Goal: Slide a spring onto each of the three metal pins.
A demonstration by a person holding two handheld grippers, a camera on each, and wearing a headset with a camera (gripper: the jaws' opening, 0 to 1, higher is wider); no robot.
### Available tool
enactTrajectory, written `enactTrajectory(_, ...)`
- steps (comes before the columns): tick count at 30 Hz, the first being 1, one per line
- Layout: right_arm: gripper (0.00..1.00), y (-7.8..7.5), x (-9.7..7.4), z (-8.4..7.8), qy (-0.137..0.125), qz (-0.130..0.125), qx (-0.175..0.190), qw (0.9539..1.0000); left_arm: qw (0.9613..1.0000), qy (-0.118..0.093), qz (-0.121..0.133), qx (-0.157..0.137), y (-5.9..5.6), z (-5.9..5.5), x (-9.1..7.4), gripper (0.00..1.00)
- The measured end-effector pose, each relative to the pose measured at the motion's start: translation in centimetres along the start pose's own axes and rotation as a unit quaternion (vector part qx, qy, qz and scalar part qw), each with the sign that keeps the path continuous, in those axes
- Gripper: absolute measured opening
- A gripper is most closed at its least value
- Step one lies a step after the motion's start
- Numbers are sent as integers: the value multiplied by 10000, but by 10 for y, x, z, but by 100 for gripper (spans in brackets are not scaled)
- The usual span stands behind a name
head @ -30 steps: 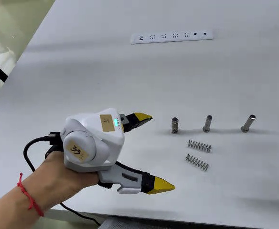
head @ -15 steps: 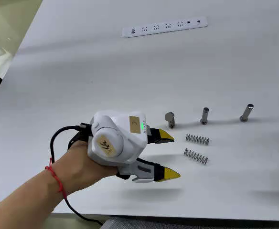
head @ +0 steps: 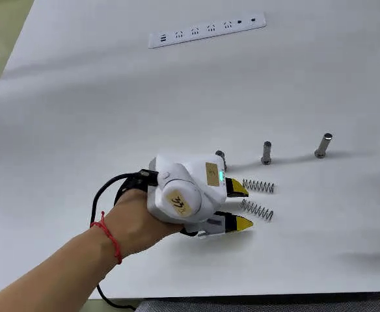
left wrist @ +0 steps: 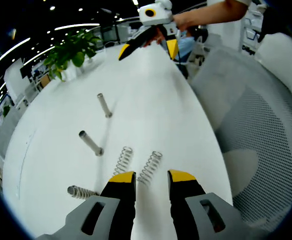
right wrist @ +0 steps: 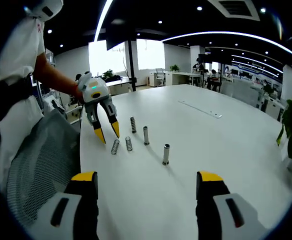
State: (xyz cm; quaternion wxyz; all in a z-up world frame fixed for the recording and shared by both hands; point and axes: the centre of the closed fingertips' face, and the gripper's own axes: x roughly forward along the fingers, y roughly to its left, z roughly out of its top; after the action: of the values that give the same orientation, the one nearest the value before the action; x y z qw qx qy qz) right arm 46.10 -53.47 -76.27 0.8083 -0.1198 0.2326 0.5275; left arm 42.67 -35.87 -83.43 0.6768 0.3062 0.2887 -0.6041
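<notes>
Three metal pins stand in a row on the white table (head: 112, 117). The left pin (head: 221, 156) wears a spring and is half hidden behind my left gripper (head: 241, 205). The middle pin (head: 266, 153) and the right pin (head: 323, 145) are bare. Two loose springs (head: 258, 186) (head: 256, 209) lie in front of the pins. The left gripper is open, its yellow tips just short of the springs' near ends; in its own view the nearer spring (left wrist: 150, 167) lies between the fingertips (left wrist: 182, 176). My right gripper (right wrist: 146, 177) hovers open, far from the pins (right wrist: 166, 154).
A white power strip (head: 206, 30) lies at the table's far side. A mesh chair (left wrist: 266, 150) stands by the table's near edge. The right gripper (left wrist: 148, 50) hangs over the far end of the table in the left gripper view.
My left gripper has moved right, up to the two loose springs, and its jaws have narrowed. The head camera has shifted as well.
</notes>
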Motion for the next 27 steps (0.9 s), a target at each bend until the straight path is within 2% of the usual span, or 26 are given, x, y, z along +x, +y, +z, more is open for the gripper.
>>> enactTrajectory(2,82,1,-1,1,-25,-18,23,10000,9998,168,-6,88,0,-5,3,25)
enactTrajectory(10,81,1,-4,4,-48,-63,51,10000,9994,323,36,142,4,-10,9,21)
enactTrajectory(12,81,1,-4,4,-43,-69,46,10000,9989,427,47,206,4,-13,9,20)
enactTrajectory(17,81,0,-4,4,-62,-82,57,9999,9984,532,79,144,6,-17,9,19)
enactTrajectory(27,81,0,-6,1,-59,-76,69,9999,9982,580,67,148,5,-16,11,12)
